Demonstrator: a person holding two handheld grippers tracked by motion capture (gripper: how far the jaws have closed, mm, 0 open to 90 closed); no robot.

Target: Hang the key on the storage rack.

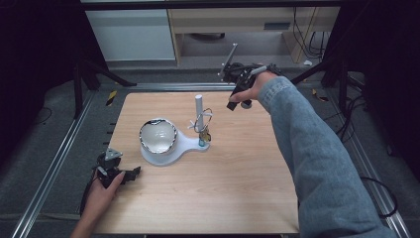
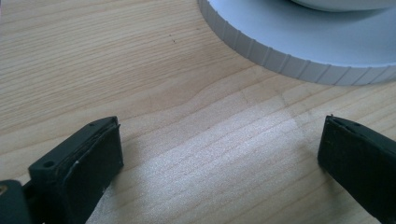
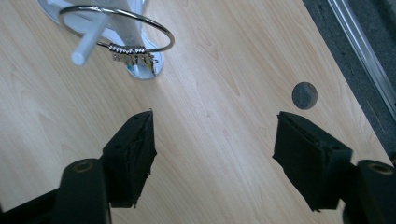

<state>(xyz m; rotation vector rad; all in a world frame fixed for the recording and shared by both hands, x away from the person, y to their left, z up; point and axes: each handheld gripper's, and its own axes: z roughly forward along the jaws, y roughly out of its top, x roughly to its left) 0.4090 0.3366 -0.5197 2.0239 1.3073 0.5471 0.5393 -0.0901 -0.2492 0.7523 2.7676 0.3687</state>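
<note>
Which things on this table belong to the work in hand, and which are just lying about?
In the work:
- silver bangle hanging on the white stand
- right gripper, open beside it

Lying about:
- bowl on the stand's base
- left gripper, open, idle
- round hole in the tabletop

Table (image 1: 237,198) carries a stand base (image 1: 190,144) near its centre. Bowl (image 1: 158,135) sits on the wide left part of the base; upright post (image 1: 198,111) rises from the narrow right part. Wire ring (image 1: 203,120) hangs on a peg of the post, with a small charm (image 1: 203,135) below it, just above the base. Left gripper (image 1: 130,174) rests on the table at the near left corner, in front of and left of the base, apart from it. Right gripper (image 1: 233,105) is above the far edge, behind and right of the post, well apart from the ring. Hole (image 3: 304,95) in the table lies beyond the right gripper's jaws, near the edge rail (image 3: 362,46).
</note>
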